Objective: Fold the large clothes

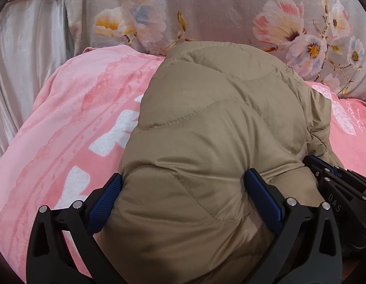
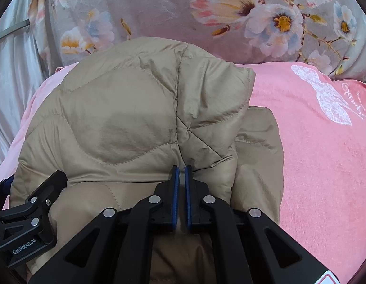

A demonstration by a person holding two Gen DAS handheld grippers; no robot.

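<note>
jacket: tan puffer jacket (image 1: 206, 142), quilted in wavy stitched lines, slick slightly shiny shell, puffy, bunched into a rounded mound; lies on the pink blanket right in front of both my grippers
jacket fold: in my right view a top layer is doubled over, seams crossing on it, a flatter tan panel sticking out beneath on the right side
blanket: pink blanket (image 1: 64, 118), soft fleecy nap, white printed shapes, a white lacy bow print and script on its right part
pillow: grey floral pillow (image 2: 159, 11) behind the jacket, matte fabric, pink, white and blue flowers
curtain: pale satiny curtain (image 1: 21, 59), glossy vertical folds, far left
left gripper: my left gripper (image 1: 183, 203) jaws spread wide, blue textured pads either side of a fat bulge of jacket; cannot tell if the pads actually press it
right gripper: my right gripper (image 2: 182, 184) jaws nearly together, blue pads with just a sliver between them, tips at the jacket's folded edge; cannot tell if fabric is pinched
containers: can't see any
</note>
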